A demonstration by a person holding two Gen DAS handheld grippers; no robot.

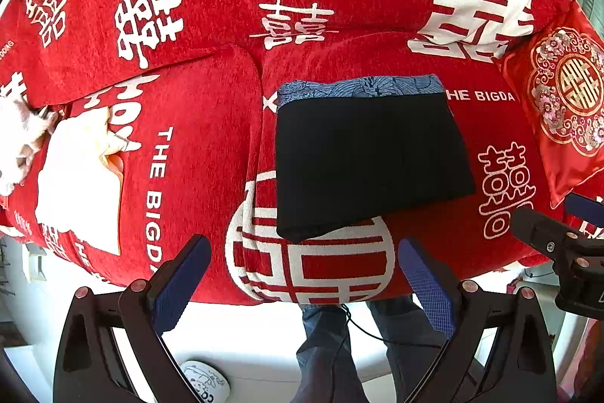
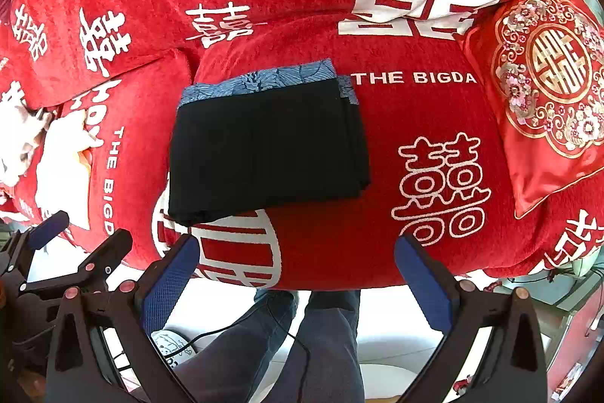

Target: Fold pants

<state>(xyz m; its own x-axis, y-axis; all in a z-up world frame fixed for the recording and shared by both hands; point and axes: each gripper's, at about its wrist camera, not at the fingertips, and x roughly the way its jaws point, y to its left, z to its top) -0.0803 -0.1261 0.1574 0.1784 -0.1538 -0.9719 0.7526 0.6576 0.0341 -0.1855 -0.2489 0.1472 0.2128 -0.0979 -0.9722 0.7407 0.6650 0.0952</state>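
1. The black pants (image 1: 372, 161) (image 2: 268, 150) lie folded into a compact rectangle on the red sofa cover (image 1: 211, 123) (image 2: 434, 123), on top of a blue patterned garment (image 1: 362, 86) (image 2: 264, 78) that peeks out at 12 o'clock.
2. The left gripper (image 1: 304, 286) hovers at 6 o'clock of the pants, tongs apart, holding nothing.
3. The right gripper (image 2: 296, 286) hovers likewise, tongs apart and empty.
4. A red embroidered cushion (image 1: 566, 101) (image 2: 543, 78) sits at 3 o'clock.
5. At 9 o'clock lie white clothes (image 1: 81, 176) (image 2: 62, 169), possibly folded; the fisheye edge blurs them.
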